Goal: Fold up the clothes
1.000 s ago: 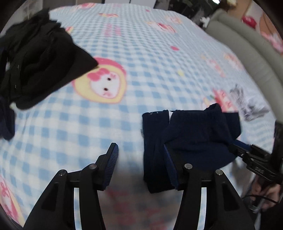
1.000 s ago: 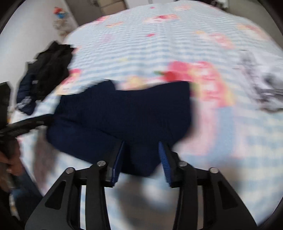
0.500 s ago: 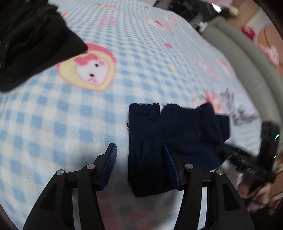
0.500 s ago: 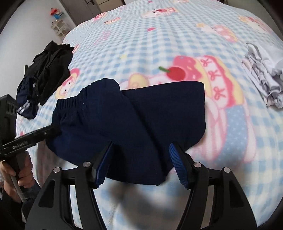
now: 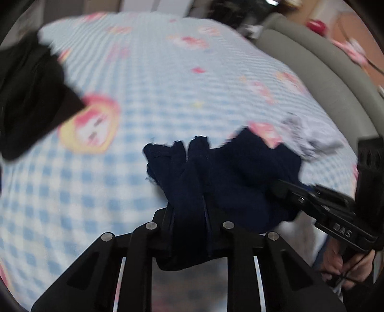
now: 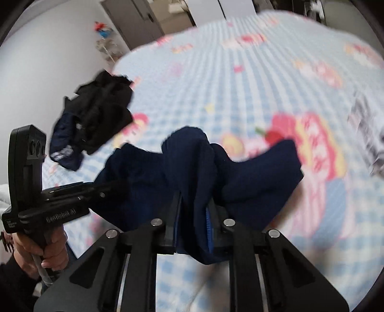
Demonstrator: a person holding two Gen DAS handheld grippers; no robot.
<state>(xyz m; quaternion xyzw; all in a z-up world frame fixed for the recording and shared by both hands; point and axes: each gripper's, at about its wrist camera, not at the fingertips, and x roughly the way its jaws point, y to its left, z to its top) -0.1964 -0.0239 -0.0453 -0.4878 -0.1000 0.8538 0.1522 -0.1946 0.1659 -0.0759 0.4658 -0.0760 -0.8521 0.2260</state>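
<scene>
A navy blue garment [image 5: 240, 177] lies bunched on the blue checked bed cover near its front edge. My left gripper [image 5: 188, 208] is shut on the garment's left folded edge. My right gripper [image 6: 193, 211] is shut on the garment's [image 6: 189, 163] near edge, and cloth rises in a fold between its fingers. The right gripper also shows in the left wrist view [image 5: 283, 188], pinching the garment's right side. The left gripper shows in the right wrist view [image 6: 105, 187] at the garment's left side.
A pile of black and dark clothes [image 5: 28, 100] lies at the left of the bed [image 6: 96, 115]. A grey and white garment [image 5: 309, 136] lies at the right [image 6: 369, 134]. A grey padded headboard [image 5: 324, 79] runs along the right. Cupboards [image 6: 153, 21] stand beyond the bed.
Both grippers were open around the flat navy garment; now both have shut on it and the cloth has bunched and lifted.
</scene>
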